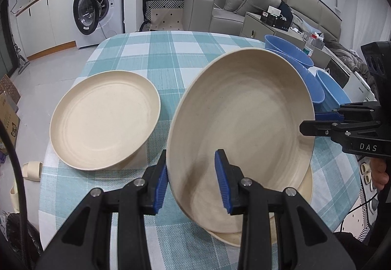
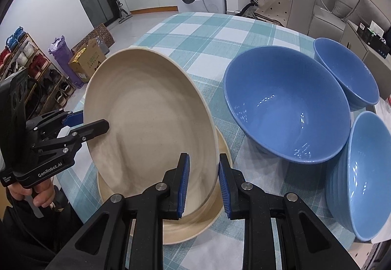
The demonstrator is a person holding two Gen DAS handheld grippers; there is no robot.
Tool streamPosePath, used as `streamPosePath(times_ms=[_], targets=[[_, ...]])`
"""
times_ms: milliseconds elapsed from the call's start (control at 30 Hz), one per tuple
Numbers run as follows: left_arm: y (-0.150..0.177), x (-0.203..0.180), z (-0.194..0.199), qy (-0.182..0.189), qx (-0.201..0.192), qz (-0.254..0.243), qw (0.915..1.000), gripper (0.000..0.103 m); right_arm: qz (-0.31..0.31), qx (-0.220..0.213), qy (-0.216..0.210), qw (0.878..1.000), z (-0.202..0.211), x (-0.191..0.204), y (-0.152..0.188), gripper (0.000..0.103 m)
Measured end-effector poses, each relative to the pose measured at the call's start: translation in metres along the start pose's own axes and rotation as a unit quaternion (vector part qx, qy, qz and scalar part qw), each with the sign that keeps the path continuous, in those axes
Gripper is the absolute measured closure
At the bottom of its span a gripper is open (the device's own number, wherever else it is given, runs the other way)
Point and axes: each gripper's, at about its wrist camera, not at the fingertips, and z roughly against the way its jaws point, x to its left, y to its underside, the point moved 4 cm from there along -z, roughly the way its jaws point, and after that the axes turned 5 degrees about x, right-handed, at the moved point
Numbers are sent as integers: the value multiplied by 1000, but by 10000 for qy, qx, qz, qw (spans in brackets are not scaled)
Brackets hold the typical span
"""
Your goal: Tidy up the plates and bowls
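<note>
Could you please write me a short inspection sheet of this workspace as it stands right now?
Surface: table under a teal and white checked tablecloth.
Job's things: tilted beige plate raised over another beige plate; a third beige plate lies flat to the left; three blue bowls, large, far and near.
Clutter: nothing seen on the table.
Grippers: left hand-held gripper and right hand-held gripper each straddle a rim of the tilted plate; whether the pads press on it cannot be told.
Cables: black cable at the left edge.
Surroundings: washing machine, door open; grey sofa; shoe rack.
</note>
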Motion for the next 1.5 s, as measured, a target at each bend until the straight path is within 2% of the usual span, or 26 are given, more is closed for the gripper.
streamPosePath(times_ms=[500,867,967,1067,1167,1233,1300,1400,1500], targets=[[5,-5,-14,-88,76,-125,9999,69,97,-56,322,9994,-18,0,12,77],[12,-9,-35,-154,286,-196,9993,66,-126,-175,414,9989,-34,-8,20,75],[14,-8,-39,-141,340,-192,9991,66,-141,-279,541,9980,-36,-7,20,70],[16,-8,-40,-144,383,-228,9989,65,-33,-386,561,9977,-34,-2,21,54],[17,-7,-43,-216,427,-230,9986,54,33,-384,535,9978,-36,1,22,51],[17,-5,-44,-256,437,-204,9985,52,0,-379,509,9980,-37,1,25,43],[18,-4,-44,-251,464,-179,9984,44,-29,-391,492,9980,-37,-1,27,32],[19,-4,-43,-297,470,-225,9982,44,-117,-463,319,9983,-36,-3,33,23],[20,-4,-41,-289,445,-237,9983,42,-175,-602,223,9978,-33,-4,37,21]])
